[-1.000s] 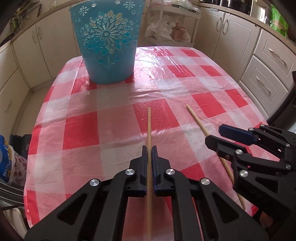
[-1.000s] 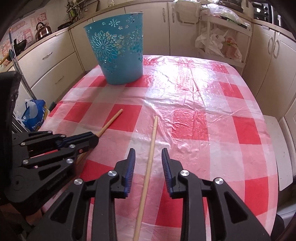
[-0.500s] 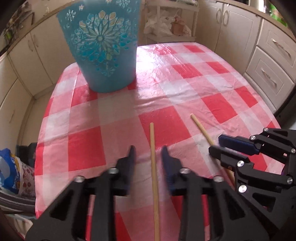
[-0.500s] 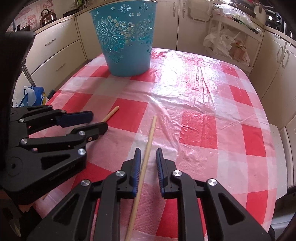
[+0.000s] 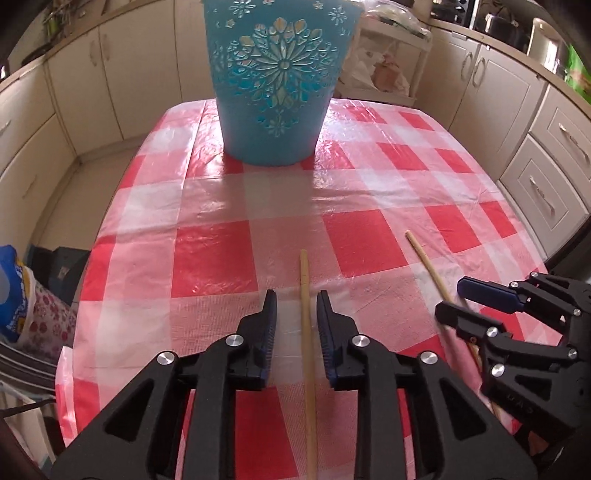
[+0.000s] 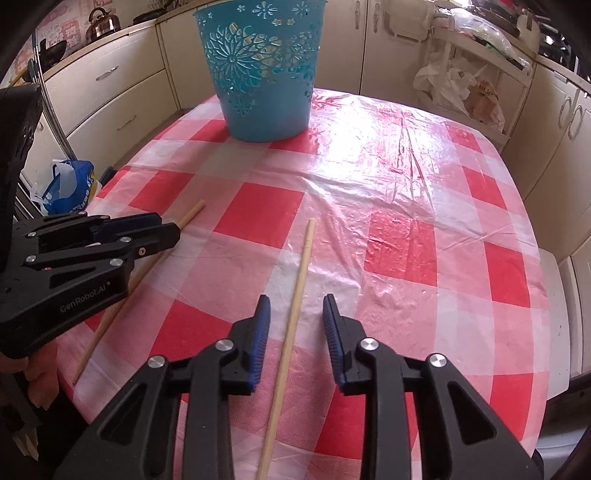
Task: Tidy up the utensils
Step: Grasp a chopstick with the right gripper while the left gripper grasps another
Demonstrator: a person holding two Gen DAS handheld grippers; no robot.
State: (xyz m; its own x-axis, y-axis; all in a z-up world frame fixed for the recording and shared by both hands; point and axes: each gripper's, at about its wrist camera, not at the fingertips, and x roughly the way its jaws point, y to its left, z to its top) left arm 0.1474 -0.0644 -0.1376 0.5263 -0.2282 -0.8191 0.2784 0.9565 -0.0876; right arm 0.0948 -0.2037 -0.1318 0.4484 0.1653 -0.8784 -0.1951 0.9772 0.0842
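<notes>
Two wooden chopsticks lie on the red-and-white checked tablecloth (image 5: pixel 207 266). In the left wrist view one chopstick (image 5: pixel 305 288) runs between the fingers of my open left gripper (image 5: pixel 295 306), untouched by them. The other chopstick (image 5: pixel 424 258) lies to the right. In the right wrist view that chopstick (image 6: pixel 301 266) runs between the fingers of my open right gripper (image 6: pixel 295 310). The left one (image 6: pixel 190 214) passes under my left gripper (image 6: pixel 162 230). My right gripper (image 5: pixel 454 302) shows at the right of the left wrist view. A blue perforated basket (image 5: pixel 277 81) (image 6: pixel 264 66) stands upright at the table's far end.
Cream kitchen cabinets (image 5: pixel 554 155) surround the table. A white rack with plastic bags (image 6: pixel 465 85) stands behind it. A blue bag (image 6: pixel 66 184) sits on the floor to the left. A kettle (image 6: pixel 99 22) stands on the counter.
My left gripper has let go of its chopstick and opened. My right gripper narrowed around the other chopstick and then opened again. Both have moved nearer the basket.
</notes>
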